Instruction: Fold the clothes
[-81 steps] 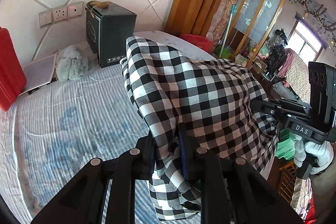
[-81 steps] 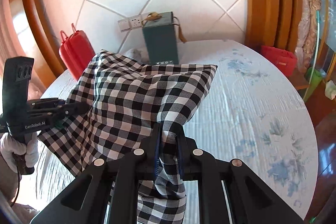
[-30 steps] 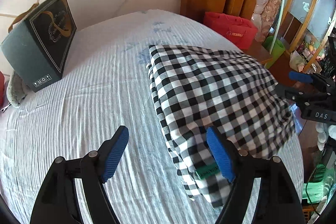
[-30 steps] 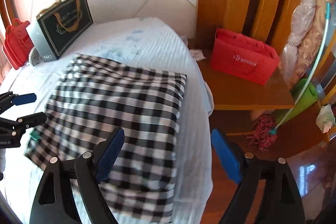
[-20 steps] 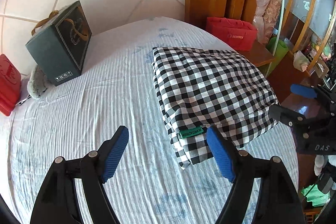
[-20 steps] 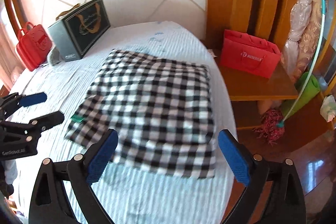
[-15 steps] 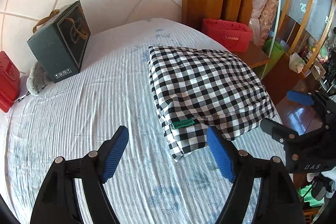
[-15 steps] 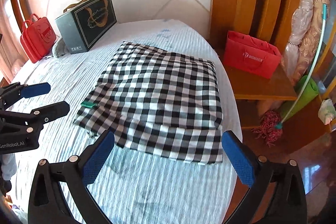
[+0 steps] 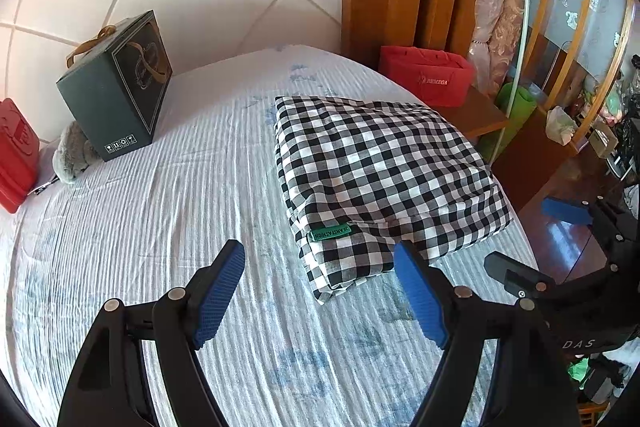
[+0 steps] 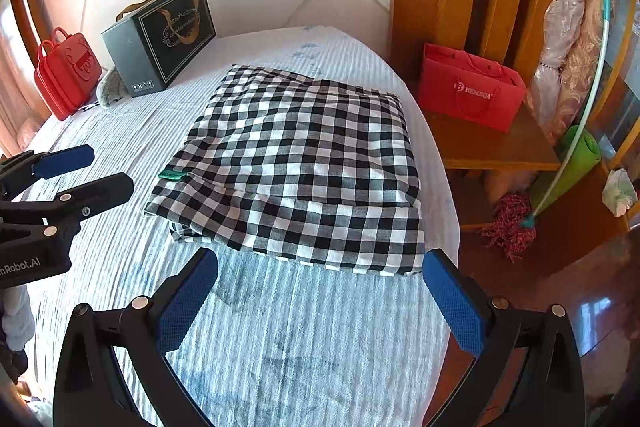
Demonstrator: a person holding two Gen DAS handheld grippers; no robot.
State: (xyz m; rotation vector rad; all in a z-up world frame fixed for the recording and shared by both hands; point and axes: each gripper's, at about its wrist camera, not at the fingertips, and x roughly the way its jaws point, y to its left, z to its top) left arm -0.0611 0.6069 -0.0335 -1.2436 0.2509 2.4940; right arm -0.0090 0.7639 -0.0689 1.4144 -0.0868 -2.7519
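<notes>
A black-and-white checked garment point(image 9: 380, 171) lies folded into a rectangle on the bed point(image 9: 168, 227), near its right edge, with a green label at its near left corner. It also shows in the right wrist view point(image 10: 304, 167). My left gripper point(image 9: 320, 295) is open and empty, hovering just short of the label corner. My right gripper point(image 10: 320, 303) is open and empty, above the sheet in front of the garment's near edge. The right gripper shows at the right in the left wrist view point(image 9: 560, 247); the left gripper shows at the left in the right wrist view point(image 10: 60, 179).
A dark gift box point(image 9: 116, 87), a red case point(image 9: 16, 163) and a grey plush toy point(image 9: 74, 155) sit by the headboard. A red paper bag point(image 10: 472, 87) stands on a wooden bedside table point(image 10: 500, 147). A mop point(image 10: 560, 147) and green roll lean beyond.
Earlier both grippers were shut on the lifted garment. They laid it folded on the bed, opened, and have since drawn back and up from it.
</notes>
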